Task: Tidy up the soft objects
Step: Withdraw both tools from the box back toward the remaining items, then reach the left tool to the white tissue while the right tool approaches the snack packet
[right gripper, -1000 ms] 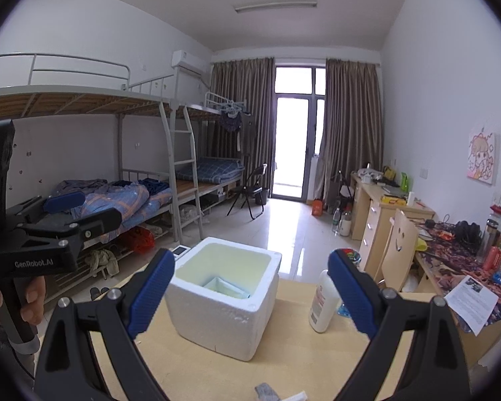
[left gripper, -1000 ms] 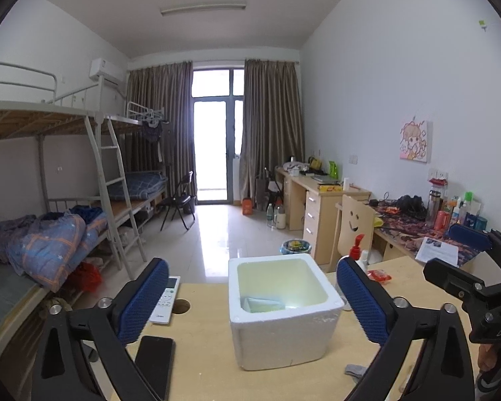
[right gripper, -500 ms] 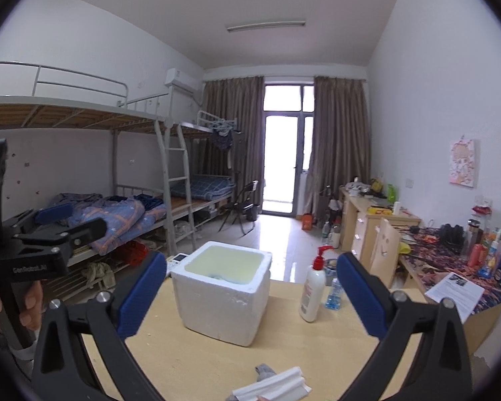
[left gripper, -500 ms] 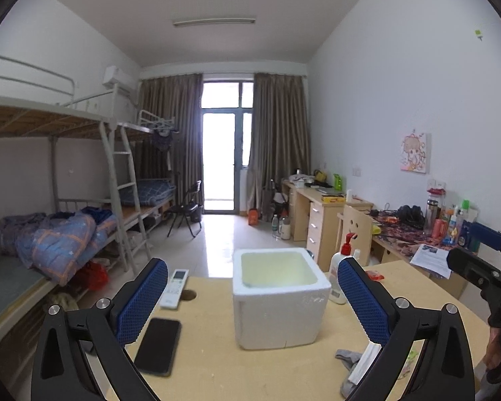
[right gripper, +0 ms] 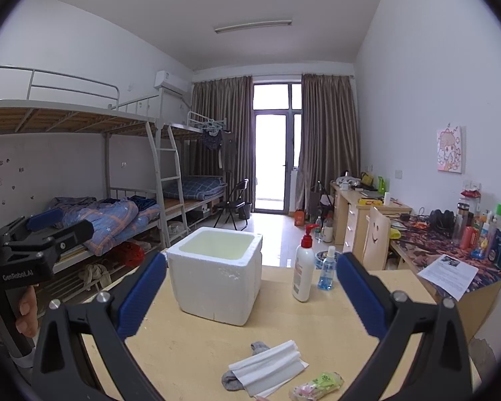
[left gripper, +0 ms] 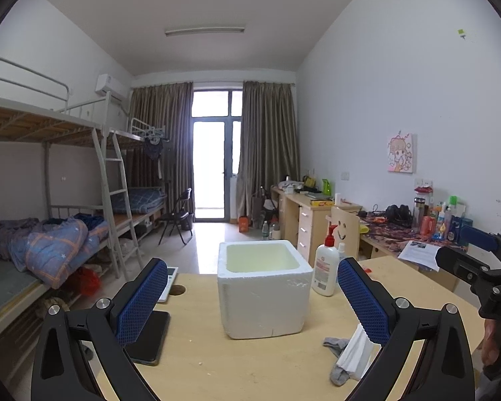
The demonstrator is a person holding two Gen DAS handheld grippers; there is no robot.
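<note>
A grey sock (right gripper: 237, 379) is lying half hidden under folded white paper (right gripper: 270, 369) near the wooden table's (right gripper: 183, 351) front edge; the left gripper (left gripper: 250, 304) and right gripper (right gripper: 250, 295) are both gaping wide, grasping nothing.

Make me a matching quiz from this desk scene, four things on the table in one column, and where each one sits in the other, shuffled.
Things:
1. foam box
2. lotion bottle
3. black phone
4. grey sock

Places:
A. partly under the folded white cloth
B. flat near the table's left edge, behind the left gripper's left finger
C. middle of the table, open top up
D. upright, just right of the foam box, beside the small spray bottle

Pairs: 1-C, 2-D, 3-B, 4-A
</note>
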